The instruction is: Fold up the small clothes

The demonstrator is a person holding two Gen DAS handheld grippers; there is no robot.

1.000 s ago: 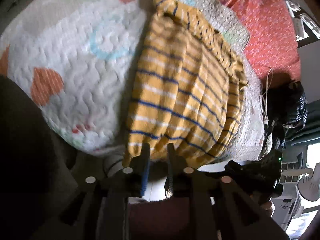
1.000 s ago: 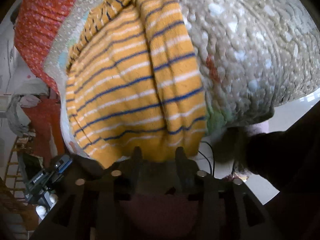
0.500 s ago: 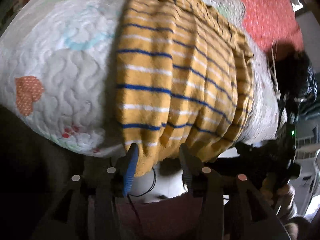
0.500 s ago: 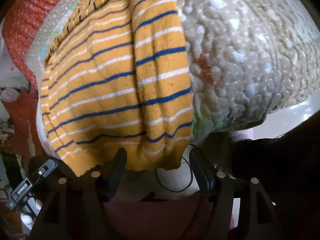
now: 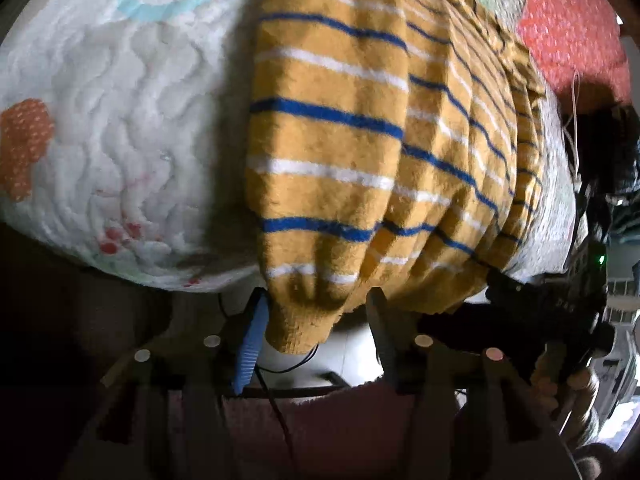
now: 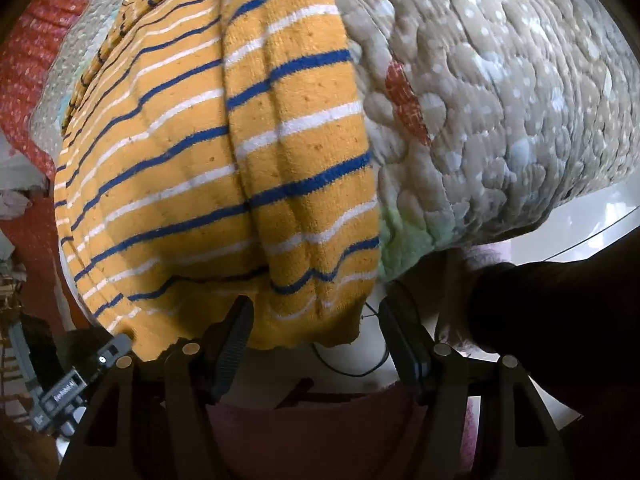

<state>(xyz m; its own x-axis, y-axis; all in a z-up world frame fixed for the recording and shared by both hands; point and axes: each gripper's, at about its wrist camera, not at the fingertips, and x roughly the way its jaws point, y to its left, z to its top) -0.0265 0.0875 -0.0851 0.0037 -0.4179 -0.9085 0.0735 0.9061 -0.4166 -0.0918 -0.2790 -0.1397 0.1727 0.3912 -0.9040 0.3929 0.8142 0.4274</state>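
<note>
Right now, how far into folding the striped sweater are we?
Done: the yellow striped sweater lies spread lengthwise on the quilt, both long sides already turned in, hem hanging over the edge. In hand: left gripper and right gripper are open, each with fingers either side of a hem corner, nothing clamped. Left: close on the hem and fold it up toward the collar.

Mustard sweater [image 5: 352, 152] striped blue and white; pale quilt [image 5: 132, 128] with orange patches.
</note>
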